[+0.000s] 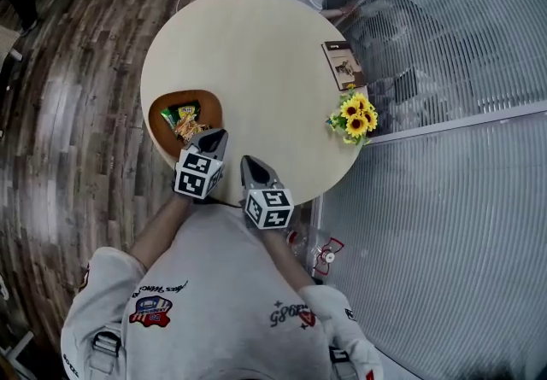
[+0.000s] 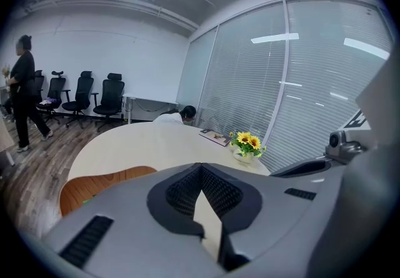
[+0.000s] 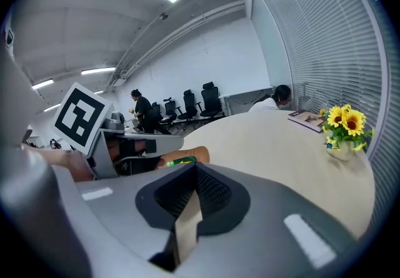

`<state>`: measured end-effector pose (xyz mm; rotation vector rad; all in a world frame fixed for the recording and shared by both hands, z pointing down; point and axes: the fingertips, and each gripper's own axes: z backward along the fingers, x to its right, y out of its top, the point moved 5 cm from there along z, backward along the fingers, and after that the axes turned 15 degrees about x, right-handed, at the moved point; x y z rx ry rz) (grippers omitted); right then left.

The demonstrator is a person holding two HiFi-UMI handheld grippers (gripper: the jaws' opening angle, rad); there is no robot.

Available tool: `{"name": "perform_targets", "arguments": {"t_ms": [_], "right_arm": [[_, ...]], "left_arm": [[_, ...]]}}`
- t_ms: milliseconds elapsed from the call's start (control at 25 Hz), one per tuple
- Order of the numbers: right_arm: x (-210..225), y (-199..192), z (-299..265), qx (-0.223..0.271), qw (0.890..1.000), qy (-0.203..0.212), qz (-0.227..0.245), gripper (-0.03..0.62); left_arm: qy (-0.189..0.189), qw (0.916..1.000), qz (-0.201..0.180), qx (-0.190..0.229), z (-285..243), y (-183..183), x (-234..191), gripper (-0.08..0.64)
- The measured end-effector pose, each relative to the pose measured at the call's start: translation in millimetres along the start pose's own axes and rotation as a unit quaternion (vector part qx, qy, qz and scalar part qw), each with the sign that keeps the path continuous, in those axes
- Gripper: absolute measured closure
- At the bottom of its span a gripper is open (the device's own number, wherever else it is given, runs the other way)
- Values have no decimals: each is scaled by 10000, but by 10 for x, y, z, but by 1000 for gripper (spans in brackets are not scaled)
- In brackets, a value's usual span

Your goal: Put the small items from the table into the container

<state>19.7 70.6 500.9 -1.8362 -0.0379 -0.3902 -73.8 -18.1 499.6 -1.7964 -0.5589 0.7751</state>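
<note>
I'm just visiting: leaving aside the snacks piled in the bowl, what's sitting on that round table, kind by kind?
Brown wooden oval bowl: 1
White vase of yellow sunflowers: 1
Dark-covered booklet: 1
Total: 3

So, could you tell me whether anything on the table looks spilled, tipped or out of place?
Nothing stands out. The green and yellow snack packets lie inside the brown wooden tray, the yellow sunflowers stand upright, and the brown booklet lies flat on the round beige table.
</note>
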Motion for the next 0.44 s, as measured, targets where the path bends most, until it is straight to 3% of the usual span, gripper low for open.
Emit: {"name": "perform_targets", "arguments": {"t_ms": [440], "right_arm": [[-65,-31,-71,-3,9999,128,-1,592]], "left_arm": [[142,9999,-35,46,77,-26,-106,555]]}}
